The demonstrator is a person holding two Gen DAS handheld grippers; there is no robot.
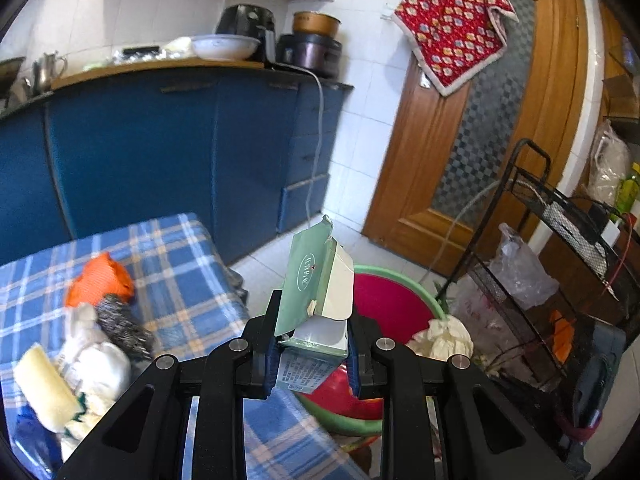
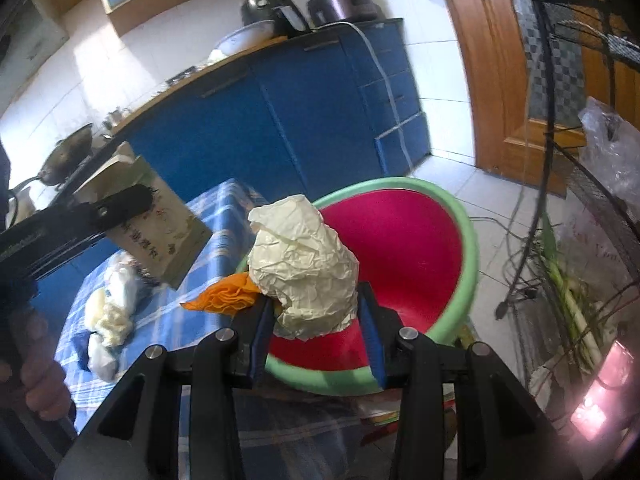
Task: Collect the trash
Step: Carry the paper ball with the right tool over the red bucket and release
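Left wrist view shows the left tongs (image 1: 313, 354) pinching a pale green carton (image 1: 316, 300), its top flap torn open and standing up, white inside, held above the edge of the plaid-clothed worktop (image 1: 180, 264) and beside the red basin with green rim (image 1: 394, 300). Right wrist view shows the right tongs (image 2: 318, 332) pinching a crumpled cream paper wad (image 2: 306, 276), creased all over, over the near rim of that basin. More scraps lie on the worktop: an orange crumple (image 1: 100, 280), a grey scourer (image 1: 122, 326) and white wrappers (image 1: 96, 360).
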